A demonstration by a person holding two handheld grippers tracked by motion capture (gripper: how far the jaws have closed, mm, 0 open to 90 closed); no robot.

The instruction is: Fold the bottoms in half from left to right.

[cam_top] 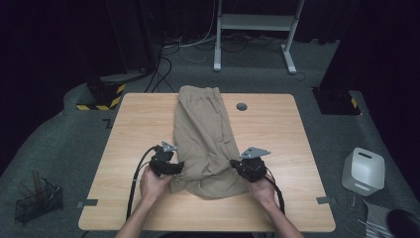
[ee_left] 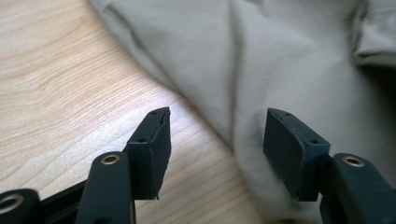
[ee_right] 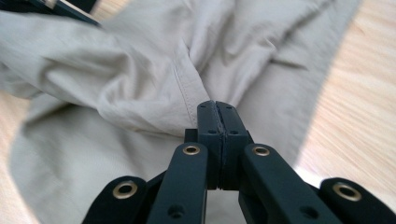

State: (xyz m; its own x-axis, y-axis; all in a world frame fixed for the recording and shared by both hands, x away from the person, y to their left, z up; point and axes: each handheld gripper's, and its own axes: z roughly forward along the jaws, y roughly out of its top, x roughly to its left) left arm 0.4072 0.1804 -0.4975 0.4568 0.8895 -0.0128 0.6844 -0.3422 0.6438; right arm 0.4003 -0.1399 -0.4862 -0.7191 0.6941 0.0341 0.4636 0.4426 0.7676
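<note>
Garment: beige trousers (cam_top: 203, 134) lie lengthwise down the middle of the table, waistband at the far edge, the near end bunched and doubled over between the two grippers.
Likely task: none is stated; judging from the layout, it looks like folding the trousers.
Right gripper (cam_top: 247, 168): jaws pressed together in the right gripper view, with a stitched edge of the cloth running into them; I judge it is clamped on the fabric at the trousers' right near side.
Left gripper (cam_top: 167, 165): jaws stand apart in the left gripper view, one over bare wood and one against the cloth's rounded edge, holding nothing yet.
Done so far: the legs appear laid together lengthwise and the near end seems partly turned over on itself.
Left to do: by my reading, the left side needs a grip before the near end can be carried toward the waistband; the fold is loose and rumpled, so roughly mid-way at best.
Surface: light wooden table (cam_top: 277, 134), with a small round grey grommet (cam_top: 241, 106) near its far edge.
Room: dark surroundings, grey carpet, a white frame (cam_top: 255, 25) beyond the table, cables on the floor, a white container (cam_top: 364, 171) at the right and a black wire basket (cam_top: 37, 201) at the left.
</note>
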